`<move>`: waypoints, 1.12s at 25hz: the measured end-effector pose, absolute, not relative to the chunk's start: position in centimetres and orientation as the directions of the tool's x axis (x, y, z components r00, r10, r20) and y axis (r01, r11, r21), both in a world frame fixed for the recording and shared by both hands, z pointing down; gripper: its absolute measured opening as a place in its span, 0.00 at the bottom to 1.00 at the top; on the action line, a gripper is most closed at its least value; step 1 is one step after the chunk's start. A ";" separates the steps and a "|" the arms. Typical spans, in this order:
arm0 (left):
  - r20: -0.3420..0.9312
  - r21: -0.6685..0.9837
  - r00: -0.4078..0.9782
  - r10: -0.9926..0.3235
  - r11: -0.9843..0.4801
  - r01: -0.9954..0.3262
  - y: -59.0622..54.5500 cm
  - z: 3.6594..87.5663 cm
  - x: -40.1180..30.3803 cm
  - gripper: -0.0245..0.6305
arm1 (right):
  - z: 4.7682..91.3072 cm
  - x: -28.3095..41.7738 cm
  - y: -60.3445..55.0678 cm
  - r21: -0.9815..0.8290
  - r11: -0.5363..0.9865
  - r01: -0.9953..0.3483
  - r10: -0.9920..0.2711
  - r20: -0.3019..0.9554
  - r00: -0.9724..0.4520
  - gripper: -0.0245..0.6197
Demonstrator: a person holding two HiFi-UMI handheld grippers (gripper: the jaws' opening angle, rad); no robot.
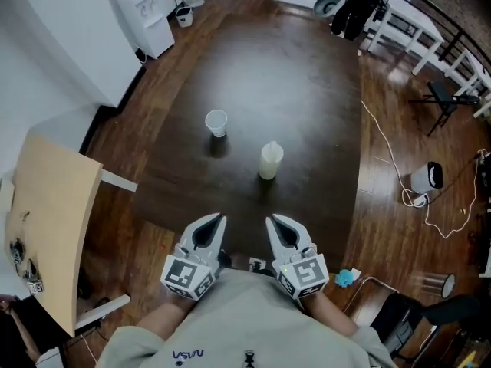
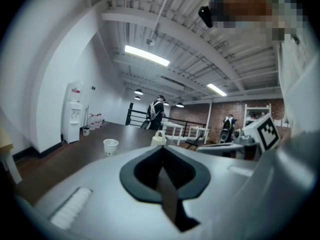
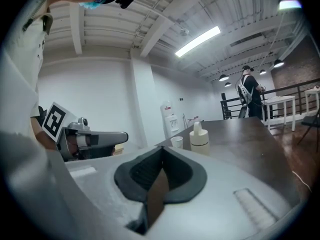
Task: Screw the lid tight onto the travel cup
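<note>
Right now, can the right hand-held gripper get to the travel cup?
Probably yes: only bare table lies between the right hand-held gripper and the travel cup, though its jaws are shut and would need opening first.

"NASA" print point(image 1: 188, 353), upside down, on person's shirt point(image 1: 245, 320); nothing else legible.

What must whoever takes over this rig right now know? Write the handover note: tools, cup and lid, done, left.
Left tool: shut, empty, at the near edge of the table, close to the person's body.
Right tool: shut, empty, beside it.
Things: the travel cup stands upright mid-table, ahead of the right tool, with the lid sitting on top. A white paper cup stands farther off to its left, apart.
Done: lid is on the cup; whether it is tight cannot be told.
Left: probably steady the cup with one tool and turn the lid with the other until tight.
</note>
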State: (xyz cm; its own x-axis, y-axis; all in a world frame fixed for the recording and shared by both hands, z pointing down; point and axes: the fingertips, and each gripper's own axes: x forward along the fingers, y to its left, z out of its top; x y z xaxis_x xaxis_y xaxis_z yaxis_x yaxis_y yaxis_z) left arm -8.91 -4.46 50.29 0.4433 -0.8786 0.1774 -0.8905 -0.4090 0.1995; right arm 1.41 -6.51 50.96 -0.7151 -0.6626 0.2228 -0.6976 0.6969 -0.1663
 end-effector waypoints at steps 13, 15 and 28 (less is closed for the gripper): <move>0.200 0.244 0.647 -0.736 -0.602 -0.760 -12.1 52.8 -8.3 0.04 | 53.0 3.5 -11.8 -0.081 0.499 -0.863 -0.815 0.294 -0.499 0.22; 0.210 0.237 0.657 -0.724 -0.614 -0.753 -13.1 53.5 -7.8 0.04 | 54.0 3.8 -12.7 -0.062 0.493 -0.868 -0.815 0.315 -0.486 0.28; 0.346 0.179 0.508 -0.788 -0.476 -0.861 -17.3 58.3 -7.6 0.04 | 62.3 1.8 -19.1 -0.090 0.639 -0.764 -0.674 0.413 -0.612 0.54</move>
